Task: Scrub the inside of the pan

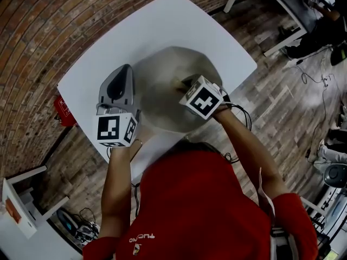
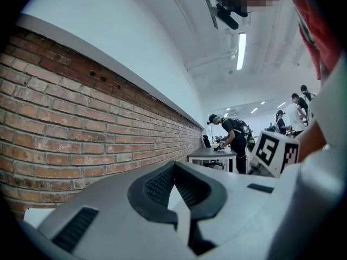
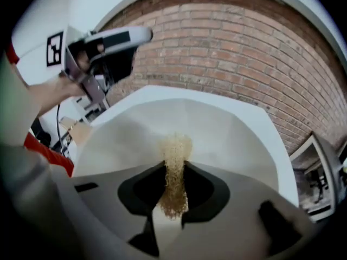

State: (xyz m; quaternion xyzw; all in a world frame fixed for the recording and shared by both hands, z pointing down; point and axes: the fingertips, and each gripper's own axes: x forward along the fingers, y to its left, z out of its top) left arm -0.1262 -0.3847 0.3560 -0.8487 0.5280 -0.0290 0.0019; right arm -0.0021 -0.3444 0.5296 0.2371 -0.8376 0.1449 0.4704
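The pan [image 1: 157,99] is a wide pale grey bowl shape in the middle of the white table [image 1: 162,26]. My right gripper [image 1: 182,84] reaches down into it. It is shut on a tan scrubber [image 3: 175,164], whose tip rests against the pan's pale inner surface [image 3: 227,140]. My left gripper [image 1: 126,69] is held up in the air over the pan's left rim, touching nothing. It points up at the brick wall, and its pads [image 2: 157,186] meet with nothing between them. The right gripper view shows it raised at the upper left [image 3: 116,39].
A red object [image 1: 64,110] sits on the floor by the table's left edge. Brick wall runs along the far side. A white stand [image 1: 21,205] is at lower left, another table [image 1: 282,4] at top right. People [image 2: 233,140] work at a distant table.
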